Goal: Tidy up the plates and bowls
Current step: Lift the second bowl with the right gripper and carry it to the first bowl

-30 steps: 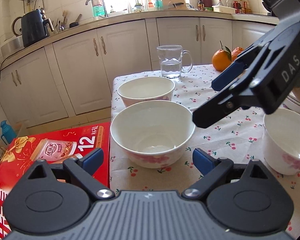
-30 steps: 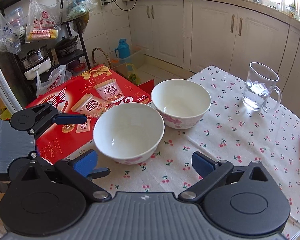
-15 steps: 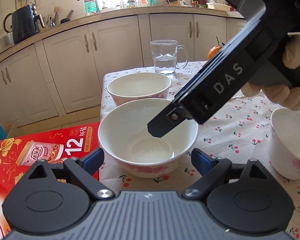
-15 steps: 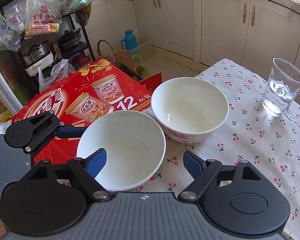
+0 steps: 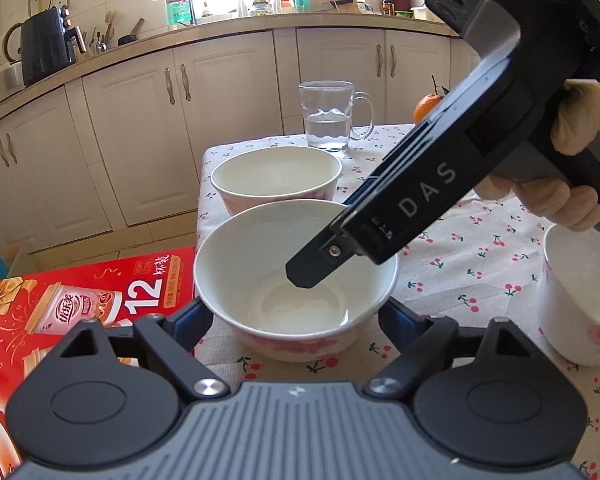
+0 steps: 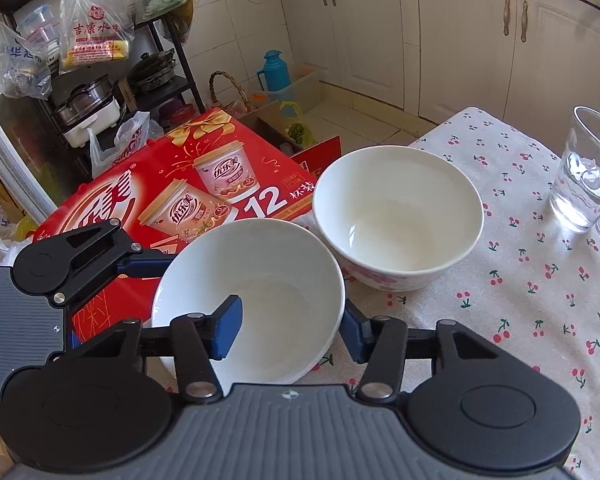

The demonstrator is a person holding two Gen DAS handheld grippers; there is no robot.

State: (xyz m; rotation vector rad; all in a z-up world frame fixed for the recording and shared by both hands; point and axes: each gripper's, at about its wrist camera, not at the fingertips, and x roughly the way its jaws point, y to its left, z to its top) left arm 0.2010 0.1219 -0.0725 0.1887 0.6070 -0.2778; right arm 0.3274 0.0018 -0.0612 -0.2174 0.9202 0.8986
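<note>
The near bowl (image 6: 256, 300) sits at the corner of the desk (image 6: 540, 280) (cherry-print cloth), touching a second white bowl (image 6: 398, 216) behind it. The right hand-held gripper (image 6: 290, 330) is clamped on the near bowl's rim: one blue pad lies inside the bowl, the other against its outer wall. In the left wrist view a gloved hand (image 5: 572, 160) grasps that tool's handle. The left hand-held gripper (image 5: 296, 320) straddles the same bowl from the other side, its jaws closing, with the bowl between them; whether the pads touch it I cannot tell. A third bowl (image 5: 580, 296) stands apart at the right. A glass mug (image 5: 328, 116) of water stands farther back. A red carton (image 6: 188, 200) lies beside the desk.
</note>
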